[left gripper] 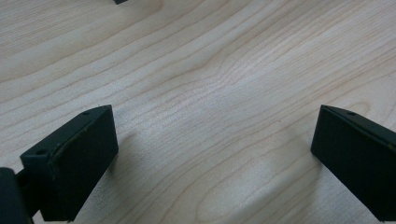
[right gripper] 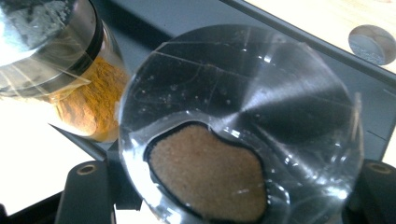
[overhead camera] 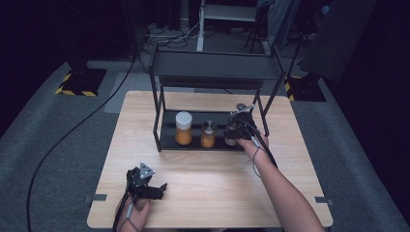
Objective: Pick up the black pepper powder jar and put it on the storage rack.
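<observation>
My right gripper [overhead camera: 234, 131] is shut on a clear-topped jar of brown powder [right gripper: 243, 140] at the right end of the lower shelf [overhead camera: 169, 143] of a black rack; its jaws stand on either side of the jar. Whether the jar touches the shelf I cannot tell. Just left of it stands a metal-lidded jar of orange powder [overhead camera: 208, 134] [right gripper: 70, 74], and further left a taller white-lidded orange jar [overhead camera: 183, 128]. Near the table's front left my left gripper [overhead camera: 158, 191] [left gripper: 215, 154] is open over bare wood, nothing between its jaws.
The rack's top shelf [overhead camera: 212, 67] overhangs the jars, with black uprights at each corner. A small round grey disc [right gripper: 373, 44] lies on the wooden table [overhead camera: 212, 183] beyond the shelf edge. Black cables run over the grey floor at left.
</observation>
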`<state>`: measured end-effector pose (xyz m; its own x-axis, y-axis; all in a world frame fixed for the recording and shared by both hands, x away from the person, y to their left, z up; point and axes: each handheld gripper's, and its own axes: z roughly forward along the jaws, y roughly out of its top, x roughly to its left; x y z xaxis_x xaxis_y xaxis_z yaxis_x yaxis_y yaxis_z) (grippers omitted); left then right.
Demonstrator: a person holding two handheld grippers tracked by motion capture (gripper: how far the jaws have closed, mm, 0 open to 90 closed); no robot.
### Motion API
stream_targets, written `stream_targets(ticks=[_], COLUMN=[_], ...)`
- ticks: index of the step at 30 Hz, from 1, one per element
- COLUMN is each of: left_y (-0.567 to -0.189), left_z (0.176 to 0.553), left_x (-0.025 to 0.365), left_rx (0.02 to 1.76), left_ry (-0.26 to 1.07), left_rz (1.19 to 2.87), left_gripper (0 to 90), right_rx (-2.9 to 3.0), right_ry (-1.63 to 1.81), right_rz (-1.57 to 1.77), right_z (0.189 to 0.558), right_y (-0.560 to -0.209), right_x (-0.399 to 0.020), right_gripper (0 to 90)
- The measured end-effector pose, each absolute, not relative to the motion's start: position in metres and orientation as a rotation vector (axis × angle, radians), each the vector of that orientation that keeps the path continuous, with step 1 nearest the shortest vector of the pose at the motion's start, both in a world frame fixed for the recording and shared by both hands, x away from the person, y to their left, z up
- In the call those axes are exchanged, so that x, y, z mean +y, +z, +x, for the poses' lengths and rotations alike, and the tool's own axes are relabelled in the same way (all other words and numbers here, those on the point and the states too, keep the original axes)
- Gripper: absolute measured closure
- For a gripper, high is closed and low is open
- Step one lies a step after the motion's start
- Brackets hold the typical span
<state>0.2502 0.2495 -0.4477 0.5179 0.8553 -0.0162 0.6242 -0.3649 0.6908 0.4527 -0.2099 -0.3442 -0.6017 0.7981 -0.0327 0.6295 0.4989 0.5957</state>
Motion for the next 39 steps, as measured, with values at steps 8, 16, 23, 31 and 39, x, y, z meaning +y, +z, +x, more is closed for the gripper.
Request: stream_targets(ticks=[8,16,23,31,39], left_y=[-0.448,-0.448,-0.448,-0.448,-0.448], left_z=[0.25,0.25,0.25,0.25,0.25], left_x=[0.25,0.25,0.25,0.249,0.249], left_rx=[1.197,1.198,1.198,1.2,1.199], left_ry=[0.462,0.462,0.462,0.462,0.462], left_rz=[2.114,2.113,2.113,2.113,2.113], left_gripper=[0.7,0.7,0.7,0.7,0.7], right_rx=[2.451,2.452,2.455,2.475,2.449], right_ry=[0.796,0.818,0.809,0.791,0.816], right_rz=[1.224,1.241,1.226,1.224,1.168], right_z=[0.457,0.459,0.456,0.457,0.44], right_y=[-0.351,-0.354,-0.355,-0.354,-0.34], right_x=[-0.205,-0.208,-0.209,-0.209,-0.218], right_gripper=[31.1,31.1,30.9,20.4,8.3])
